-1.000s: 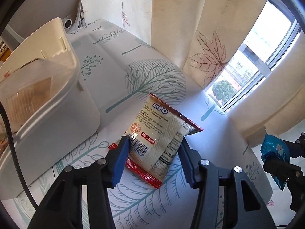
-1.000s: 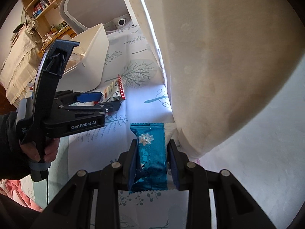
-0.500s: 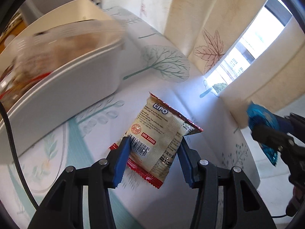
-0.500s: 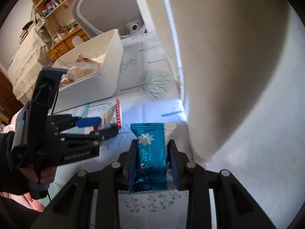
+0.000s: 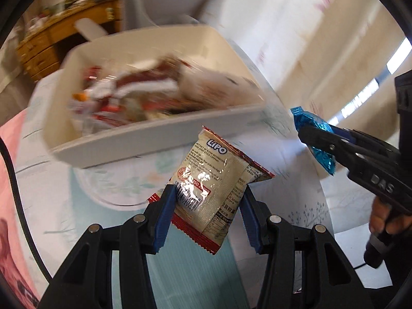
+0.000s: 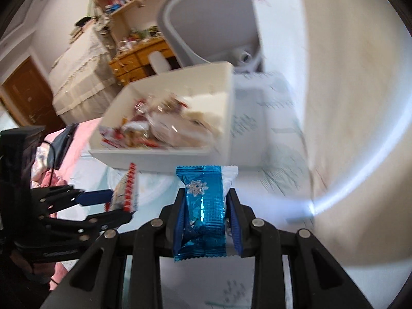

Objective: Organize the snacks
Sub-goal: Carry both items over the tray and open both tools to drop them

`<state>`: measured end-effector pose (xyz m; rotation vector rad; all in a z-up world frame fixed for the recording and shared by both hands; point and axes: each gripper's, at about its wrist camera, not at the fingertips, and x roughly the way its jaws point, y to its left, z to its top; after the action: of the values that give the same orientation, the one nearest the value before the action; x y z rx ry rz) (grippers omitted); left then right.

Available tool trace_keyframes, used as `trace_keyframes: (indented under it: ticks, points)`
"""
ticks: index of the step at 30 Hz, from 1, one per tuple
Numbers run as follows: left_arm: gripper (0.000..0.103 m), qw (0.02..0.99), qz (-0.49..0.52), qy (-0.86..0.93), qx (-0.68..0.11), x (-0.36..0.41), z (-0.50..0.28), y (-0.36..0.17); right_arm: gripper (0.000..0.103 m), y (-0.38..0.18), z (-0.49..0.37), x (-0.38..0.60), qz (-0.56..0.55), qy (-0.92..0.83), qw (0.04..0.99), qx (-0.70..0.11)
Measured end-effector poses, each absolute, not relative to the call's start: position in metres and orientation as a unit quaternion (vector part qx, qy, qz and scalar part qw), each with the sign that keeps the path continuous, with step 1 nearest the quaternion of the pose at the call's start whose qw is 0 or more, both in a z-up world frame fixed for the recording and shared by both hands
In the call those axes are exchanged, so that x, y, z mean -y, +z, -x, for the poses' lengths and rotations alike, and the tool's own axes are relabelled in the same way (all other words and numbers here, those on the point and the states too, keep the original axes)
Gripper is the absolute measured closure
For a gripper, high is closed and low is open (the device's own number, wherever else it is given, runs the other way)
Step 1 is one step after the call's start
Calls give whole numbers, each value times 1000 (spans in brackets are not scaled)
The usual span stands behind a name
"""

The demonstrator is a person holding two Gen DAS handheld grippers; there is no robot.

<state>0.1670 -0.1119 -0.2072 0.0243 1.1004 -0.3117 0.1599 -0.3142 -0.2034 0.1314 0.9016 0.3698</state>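
Tree-printed cloth (image 5: 123, 180) covers the table under a white bin (image 5: 159, 139) of blurred snacks. Left gripper (image 5: 206, 206) pinches a cream cracker packet (image 5: 211, 188) just before the bin; right gripper (image 6: 206, 219) clamps a blue wrapped snack (image 6: 202, 211) nearby, both lifted.

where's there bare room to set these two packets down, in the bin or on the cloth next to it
The white bin is crowded: wrappers heaped across it, with only a pale strip by its far right wall. Freer is the tree-print cloth between the bin's right wall and the curtain, and the cloth in front of the bin's near wall, under both packets.
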Motion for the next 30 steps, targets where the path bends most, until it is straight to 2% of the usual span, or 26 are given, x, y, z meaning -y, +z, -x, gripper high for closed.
trace_keyframes:
  ticks: [8, 21, 23, 24, 25, 26, 27, 30]
  points:
    - [55, 874, 37, -61, -481, 56, -184, -168, 72, -182, -206, 278, -45, 232, 885, -401]
    - [54, 897, 42, 6, -440, 33, -263, -143, 71, -176, -271, 261, -49, 224, 896, -381]
    - [47, 895, 39, 11, -444, 32, -272, -143, 68, -174, -275, 262, -46, 214, 898, -382]
    - [32, 894, 39, 17, -447, 32, -276, -142, 58, -173, -277, 262, -45, 208, 898, -384]
    - [19, 894, 39, 22, -446, 31, -277, -142, 52, -172, -278, 262, -46, 203, 898, -387]
    - [17, 897, 40, 25, -440, 31, -276, -139, 43, -171, -280, 263, -49, 203, 898, -388]
    - [17, 901, 44, 22, -431, 30, -273, -136, 39, -169, -279, 263, -54, 205, 898, -386]
    - [17, 896, 59, 21, -440, 27, -265, -136, 38, -167, -273, 262, -56, 205, 897, -389]
